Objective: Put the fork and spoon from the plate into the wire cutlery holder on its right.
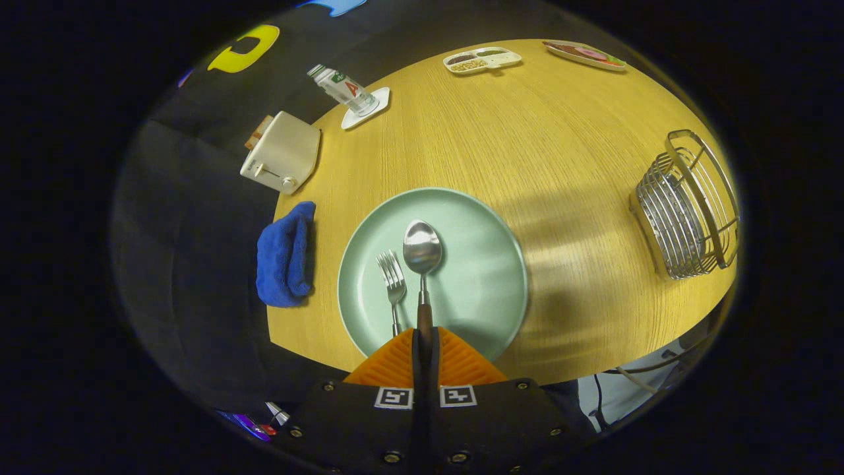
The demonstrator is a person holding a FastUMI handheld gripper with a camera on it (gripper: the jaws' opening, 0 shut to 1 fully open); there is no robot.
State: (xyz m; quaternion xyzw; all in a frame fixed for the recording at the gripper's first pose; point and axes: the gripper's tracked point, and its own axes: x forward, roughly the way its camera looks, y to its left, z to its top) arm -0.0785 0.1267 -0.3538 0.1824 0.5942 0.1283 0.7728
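Pinching the spoon [422,254] by the dark end of its handle, the jaws [424,343] are sitting nearly closed, both sides pressing on the handle where it runs between them. The grip is taken far back, probably so the bowl stays free and leads the way into the holder later. The spoon's bowl is lying just ahead of the jaws over the middle of the green plate [488,264]; whether it is resting on the plate or already lifted a little I cannot tell from this angle.

The fork [393,280] is lying just ahead and slightly to the left of the jaws, beside the spoon with its prongs pointing away, its handle end hidden under the left jaw. It appears untouched, so it is waiting for a second trip.

The wire holder [689,208] is standing well off to the right of the jaws on the tabletop [527,132], its open top facing partly this way, so the spoon is going to need carrying sideways and tipping handle-down or bowl-down to drop in.

A folded blue cloth [285,257] is sitting left of the plate, and a toaster [282,153] is standing beyond it, both clear of the path.
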